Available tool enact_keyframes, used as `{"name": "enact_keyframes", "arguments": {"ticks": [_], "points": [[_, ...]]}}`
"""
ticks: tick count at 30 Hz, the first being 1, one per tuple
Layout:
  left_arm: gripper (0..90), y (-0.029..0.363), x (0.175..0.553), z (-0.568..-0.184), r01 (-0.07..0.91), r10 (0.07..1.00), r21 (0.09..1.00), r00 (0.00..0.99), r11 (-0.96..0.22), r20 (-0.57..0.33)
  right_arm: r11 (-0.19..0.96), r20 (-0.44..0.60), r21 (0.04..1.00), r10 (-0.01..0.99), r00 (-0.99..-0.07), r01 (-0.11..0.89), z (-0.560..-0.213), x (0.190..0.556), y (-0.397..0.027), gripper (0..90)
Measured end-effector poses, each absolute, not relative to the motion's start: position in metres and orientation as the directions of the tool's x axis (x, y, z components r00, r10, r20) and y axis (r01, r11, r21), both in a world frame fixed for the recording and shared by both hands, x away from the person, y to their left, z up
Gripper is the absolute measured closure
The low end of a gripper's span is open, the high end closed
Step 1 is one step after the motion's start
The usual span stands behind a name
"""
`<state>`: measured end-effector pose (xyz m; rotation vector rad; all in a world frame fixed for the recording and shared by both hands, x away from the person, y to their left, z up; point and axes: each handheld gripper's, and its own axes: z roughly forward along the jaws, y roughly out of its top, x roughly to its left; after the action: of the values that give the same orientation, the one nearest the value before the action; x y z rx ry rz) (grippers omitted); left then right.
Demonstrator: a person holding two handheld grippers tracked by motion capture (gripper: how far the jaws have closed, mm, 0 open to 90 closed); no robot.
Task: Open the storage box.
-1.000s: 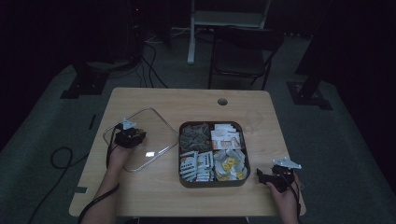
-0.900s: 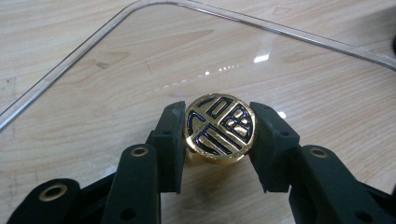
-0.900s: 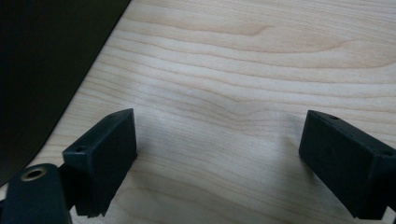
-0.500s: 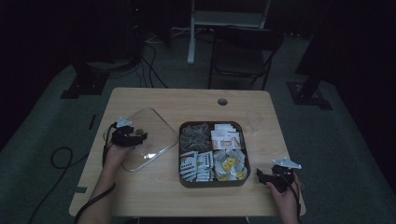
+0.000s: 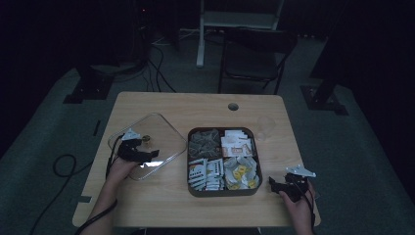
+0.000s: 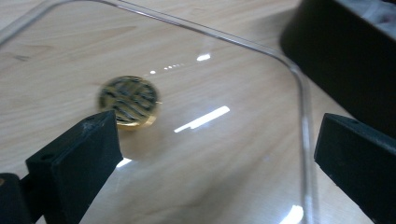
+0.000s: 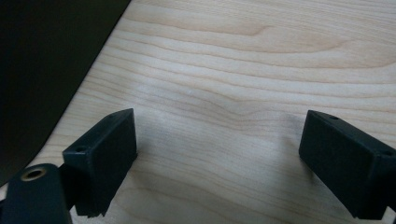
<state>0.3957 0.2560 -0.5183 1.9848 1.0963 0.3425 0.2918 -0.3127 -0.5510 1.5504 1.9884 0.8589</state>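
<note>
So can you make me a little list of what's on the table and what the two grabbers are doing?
table: wooden
clear lid: lies flat on the table, left of the box
gold knob: in the lid's middle
box: dark, four compartments of packets
left gripper: over the lid, jaws just opened, nothing between them
right gripper: open, empty, right of the box

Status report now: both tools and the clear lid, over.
Left tool just opened, empty, over clear lid. Lid flat on table beside tea box. Right tool open. Nothing blocking.
</note>
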Motion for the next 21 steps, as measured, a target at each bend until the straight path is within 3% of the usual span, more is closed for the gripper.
{"name": "enact_keyframes", "arguments": {"ticks": [21], "points": [[1.3, 0.237, 0.352, -0.519, 0.486, 0.738, 0.794, 0.671, -0.365, -0.071, 0.164, 0.011, 0.722, 0.969, -0.248, 0.672, -0.551, 0.292, -0.313, 10.9]]}}
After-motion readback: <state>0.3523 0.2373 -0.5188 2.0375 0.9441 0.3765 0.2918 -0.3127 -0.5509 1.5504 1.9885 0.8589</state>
